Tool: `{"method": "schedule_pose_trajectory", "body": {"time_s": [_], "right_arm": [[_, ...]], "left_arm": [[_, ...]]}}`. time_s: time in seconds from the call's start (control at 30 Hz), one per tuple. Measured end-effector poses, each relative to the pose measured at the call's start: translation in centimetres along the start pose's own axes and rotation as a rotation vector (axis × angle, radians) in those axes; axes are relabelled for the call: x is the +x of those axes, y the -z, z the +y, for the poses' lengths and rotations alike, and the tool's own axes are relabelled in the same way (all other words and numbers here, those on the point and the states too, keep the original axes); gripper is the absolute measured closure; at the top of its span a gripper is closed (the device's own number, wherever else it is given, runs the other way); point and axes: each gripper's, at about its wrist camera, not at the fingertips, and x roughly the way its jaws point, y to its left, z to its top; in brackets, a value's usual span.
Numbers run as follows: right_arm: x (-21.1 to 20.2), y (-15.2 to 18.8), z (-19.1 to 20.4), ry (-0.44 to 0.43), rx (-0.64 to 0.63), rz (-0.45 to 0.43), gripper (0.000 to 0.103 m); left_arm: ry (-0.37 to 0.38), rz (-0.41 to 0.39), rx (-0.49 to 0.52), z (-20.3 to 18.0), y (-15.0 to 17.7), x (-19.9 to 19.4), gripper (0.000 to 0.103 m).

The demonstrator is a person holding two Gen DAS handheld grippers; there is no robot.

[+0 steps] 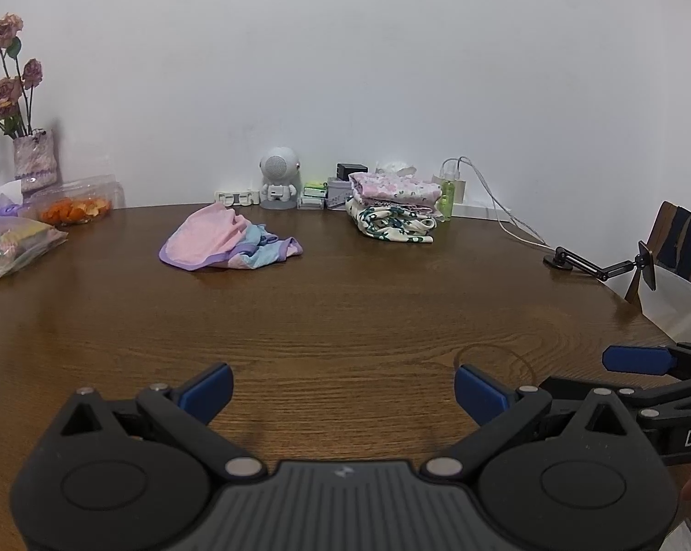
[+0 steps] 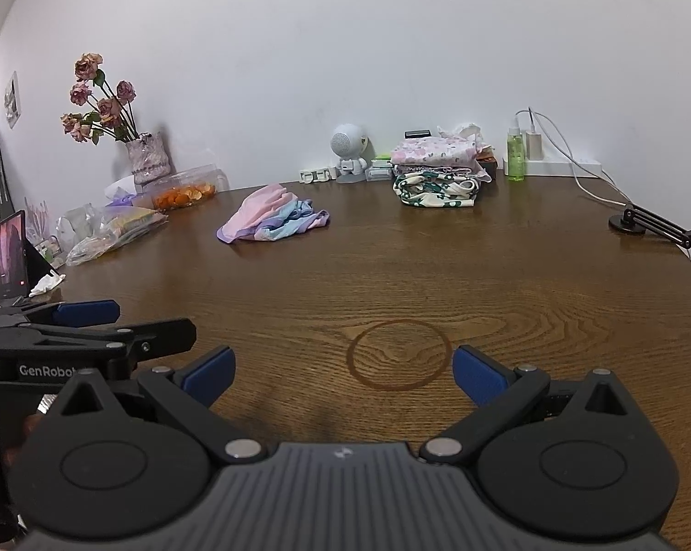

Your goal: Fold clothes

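Both tongs hang low over the near part of the brown wooden tabletop (image 1: 345, 312), side by side and apart. Left tongs (image 1: 344, 390) are spread wide with nothing between the blue pads; right tongs (image 2: 341, 374) are likewise spread and empty, framing a pale ring stain (image 2: 399, 354) in the wood grain.

One loose garment (image 1: 228, 241), pink with lilac trim and a light blue part, lies crumpled toward the far side of the tabletop, left of centre. Its long axis runs roughly left to right, the pink rounded end to the left and the bunched blue end to the right. One stack of folded clothes (image 1: 393, 206) sits further right near the wall, two folded pieces visible: a pink floral one on top of a white one with green print.

Along the wall stand one small white robot figure (image 1: 278, 179), one green bottle (image 1: 447, 197) and one vase of dried roses (image 1: 35, 160). At the left edge lie plastic bags (image 1: 14, 243); at the right edge a black jointed stand (image 1: 588, 266) reaches past the rim. Between the tongs and the garment the wood is open.
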Motion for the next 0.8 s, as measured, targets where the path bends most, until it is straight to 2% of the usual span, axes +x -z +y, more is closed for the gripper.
{"method": "schedule_pose_trajectory", "body": {"time_s": [0.23, 0.47, 0.8], "right_arm": [[0.4, 1.0, -0.6, 0.008, 0.018, -0.035, 0.000], [1.1, 2.8, -1.0, 0.021, 0.034, -0.022, 0.000], [1.5, 5.1, -1.0, 0.010, 0.027, -0.015, 0.000]], "left_arm": [[0.009, 0.004, -0.007, 0.0, 0.8, 0.5, 0.000], [-0.002, -0.011, -0.016, 0.1, 2.1, 1.1, 0.000], [-0.023, 0.010, -0.013, 0.2, 3.6, 2.3, 0.000]]}}
